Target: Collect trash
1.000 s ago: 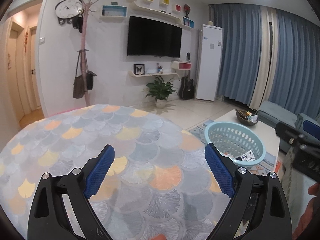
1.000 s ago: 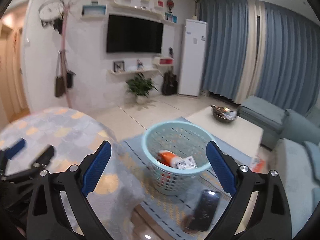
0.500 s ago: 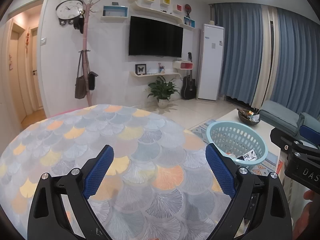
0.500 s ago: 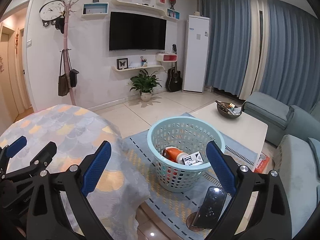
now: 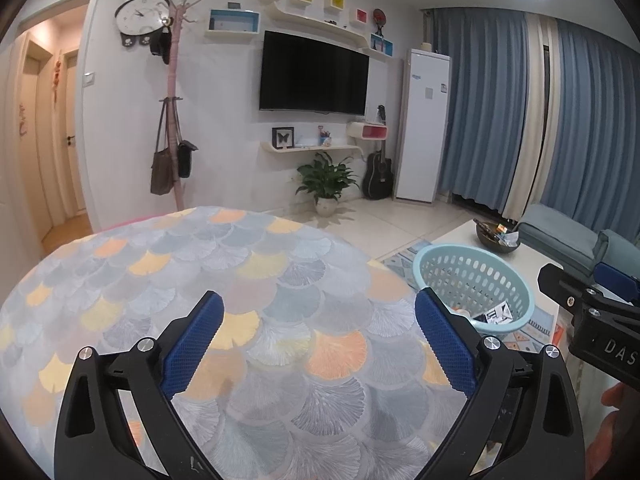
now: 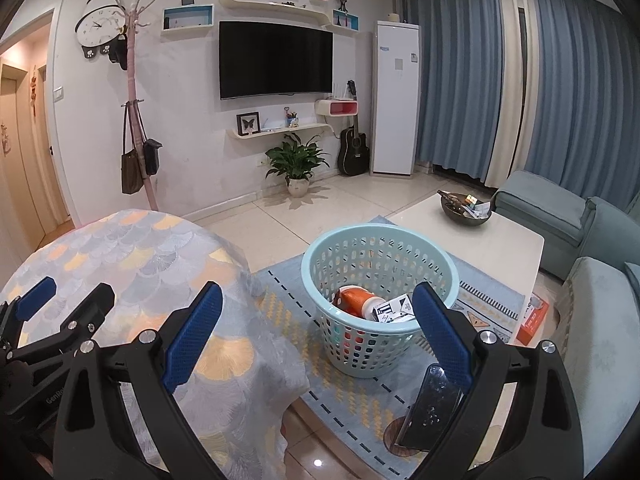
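Observation:
A pale blue perforated basket (image 6: pixel 380 296) stands on the floor rug to the right of the round table; the left wrist view shows the same basket (image 5: pixel 474 286). Inside lie an orange-and-white bottle (image 6: pixel 356 300) and a black-and-white carton (image 6: pixel 394 308). My left gripper (image 5: pixel 318 344) hovers open and empty over the table's scale-patterned cloth (image 5: pixel 240 280). My right gripper (image 6: pixel 318 332) is open and empty too, held above the table's right edge, with the basket just past its right finger. The left gripper's fingers (image 6: pixel 52 304) appear at the right wrist view's left edge.
A white coffee table (image 6: pixel 480 240) with a dark bowl (image 6: pixel 466 210) stands behind the basket, blue sofas (image 6: pixel 560 216) to the right. A black flat object (image 6: pixel 430 408) lies on a round stand by the rug (image 6: pixel 288 304). An orange box (image 6: pixel 532 320) sits on the floor.
Both grippers drifted slightly; the right wrist view steadied and rose a little, so the basket now sits lower in it. Both stay open and empty.

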`<state>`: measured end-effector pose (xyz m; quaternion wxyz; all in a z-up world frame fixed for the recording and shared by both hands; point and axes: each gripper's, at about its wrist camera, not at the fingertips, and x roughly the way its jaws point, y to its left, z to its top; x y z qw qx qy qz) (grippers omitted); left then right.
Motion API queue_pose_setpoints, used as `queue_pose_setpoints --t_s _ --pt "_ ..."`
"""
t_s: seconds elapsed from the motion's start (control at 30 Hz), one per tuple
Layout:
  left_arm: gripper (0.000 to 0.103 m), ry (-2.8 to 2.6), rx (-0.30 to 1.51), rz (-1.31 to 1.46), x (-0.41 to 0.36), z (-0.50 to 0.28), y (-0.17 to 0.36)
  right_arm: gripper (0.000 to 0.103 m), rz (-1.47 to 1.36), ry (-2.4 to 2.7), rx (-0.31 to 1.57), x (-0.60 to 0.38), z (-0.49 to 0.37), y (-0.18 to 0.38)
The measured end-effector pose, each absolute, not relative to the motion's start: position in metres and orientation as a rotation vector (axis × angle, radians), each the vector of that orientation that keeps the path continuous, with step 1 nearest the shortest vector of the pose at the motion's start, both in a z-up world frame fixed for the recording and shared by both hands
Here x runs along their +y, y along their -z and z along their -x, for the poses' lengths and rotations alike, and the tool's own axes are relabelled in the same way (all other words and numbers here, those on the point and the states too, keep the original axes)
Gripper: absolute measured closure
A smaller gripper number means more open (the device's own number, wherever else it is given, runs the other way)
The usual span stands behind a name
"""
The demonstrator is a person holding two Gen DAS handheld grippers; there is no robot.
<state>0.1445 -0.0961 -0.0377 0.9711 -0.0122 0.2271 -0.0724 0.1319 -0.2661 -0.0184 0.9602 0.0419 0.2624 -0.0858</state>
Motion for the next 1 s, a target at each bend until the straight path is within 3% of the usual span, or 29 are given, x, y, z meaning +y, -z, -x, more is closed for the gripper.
queue_pose_setpoints --t_s 1.0 --pt "0.008 0.166 0.458 0.025 -0.0942 -0.141 0.032 0.012 -0.086 0.145 0.568 -0.2687 -0.1368 0.0281"
